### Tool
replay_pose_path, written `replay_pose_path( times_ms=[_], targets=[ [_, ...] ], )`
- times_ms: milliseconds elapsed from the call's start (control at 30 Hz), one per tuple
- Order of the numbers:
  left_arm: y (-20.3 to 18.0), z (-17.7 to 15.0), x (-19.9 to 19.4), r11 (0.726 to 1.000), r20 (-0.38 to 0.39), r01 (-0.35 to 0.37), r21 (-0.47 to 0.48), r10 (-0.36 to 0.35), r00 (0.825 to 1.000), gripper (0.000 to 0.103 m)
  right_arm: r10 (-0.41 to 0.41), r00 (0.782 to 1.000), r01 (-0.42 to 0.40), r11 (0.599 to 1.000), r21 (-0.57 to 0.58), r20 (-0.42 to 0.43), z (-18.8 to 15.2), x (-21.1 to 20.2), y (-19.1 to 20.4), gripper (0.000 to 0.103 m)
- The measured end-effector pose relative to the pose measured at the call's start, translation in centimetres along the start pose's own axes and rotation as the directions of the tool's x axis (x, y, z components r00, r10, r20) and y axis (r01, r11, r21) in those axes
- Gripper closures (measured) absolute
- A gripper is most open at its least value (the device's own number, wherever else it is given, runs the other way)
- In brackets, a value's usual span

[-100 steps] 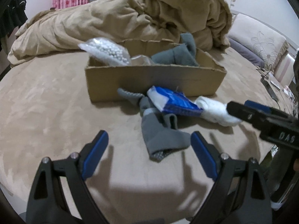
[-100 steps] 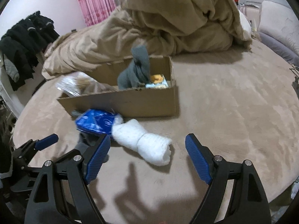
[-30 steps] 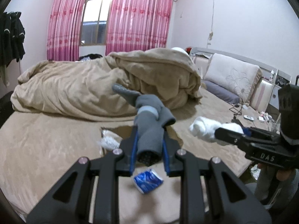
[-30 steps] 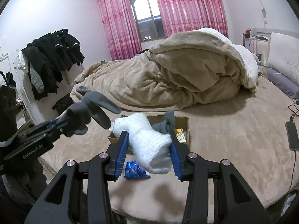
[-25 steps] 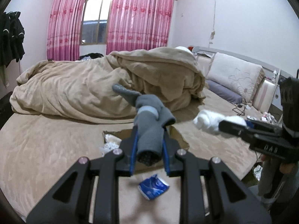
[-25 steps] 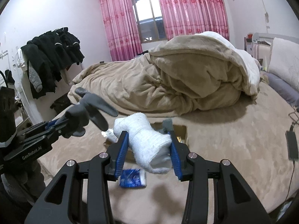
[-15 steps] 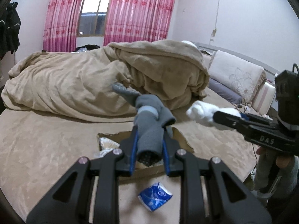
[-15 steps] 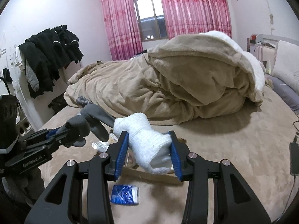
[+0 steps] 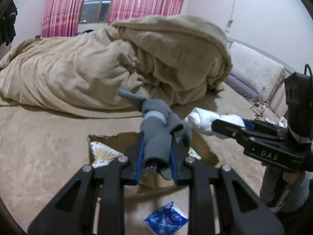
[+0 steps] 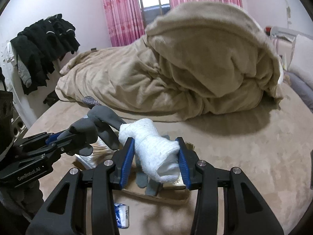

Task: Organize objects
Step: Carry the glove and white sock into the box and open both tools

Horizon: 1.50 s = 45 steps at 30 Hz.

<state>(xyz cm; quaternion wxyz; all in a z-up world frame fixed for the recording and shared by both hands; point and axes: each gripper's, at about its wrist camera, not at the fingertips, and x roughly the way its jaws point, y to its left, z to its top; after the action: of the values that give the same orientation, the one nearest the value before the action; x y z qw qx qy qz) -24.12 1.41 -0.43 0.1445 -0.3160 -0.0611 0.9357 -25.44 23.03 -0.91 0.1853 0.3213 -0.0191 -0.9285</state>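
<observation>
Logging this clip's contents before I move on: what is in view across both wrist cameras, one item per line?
grey sock bundle: 1, grey, held above the box
white sock roll: 1, white, held above the box
cardboard box: 1, brown, on the bed below both grippers
blue packet: 1, blue and white, on the bed in front of the box
blanket: 1, tan, heaped behind the box
curtains: pink, at the window
dark clothes: black, hanging at the far left
left gripper: shut on the grey sock bundle
right gripper: shut on the white sock roll

I see pink curtains [image 9: 144,0] by a bright window [image 9: 95,5], and a big tan blanket [image 10: 195,68] on my bed.
</observation>
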Motion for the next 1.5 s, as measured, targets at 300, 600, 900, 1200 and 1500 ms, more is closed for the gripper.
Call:
replay_pose_path(
  times_ms=[300,600,900,1200,1500],
  targets=[
    [0.8,-1.6,5.1,1.000,-0.097,-0.022,0.007,0.022,0.995,0.080,0.014,0.994,-0.009,0.999,0.042,-0.110,-1.9,5.4,-1.2,0.059],
    [1.1,-2.9,7.4,0.999,-0.163,-0.041,-0.012,0.038,0.986,0.080,0.010,0.988,-0.004,0.999,0.039,-0.156,-3.1,7.2,-1.0,0.059],
    [1.2,-3.6,8.1,0.998,-0.176,-0.069,-0.010,0.066,0.982,0.077,0.022,0.981,-0.014,0.999,0.039,-0.195,-4.3,8.3,-0.8,0.058],
    [0.6,-3.9,7.7,0.993,-0.167,-0.117,0.024,0.119,0.979,0.068,0.042,0.985,-0.033,0.998,0.060,-0.168,-5.0,7.7,-1.2,0.047],
    [0.3,-4.2,4.1,0.988,-0.091,-0.151,0.002,0.151,0.984,0.041,0.040,0.996,-0.034,0.997,0.069,-0.082,-5.1,5.2,-0.8,0.014]
  ],
)
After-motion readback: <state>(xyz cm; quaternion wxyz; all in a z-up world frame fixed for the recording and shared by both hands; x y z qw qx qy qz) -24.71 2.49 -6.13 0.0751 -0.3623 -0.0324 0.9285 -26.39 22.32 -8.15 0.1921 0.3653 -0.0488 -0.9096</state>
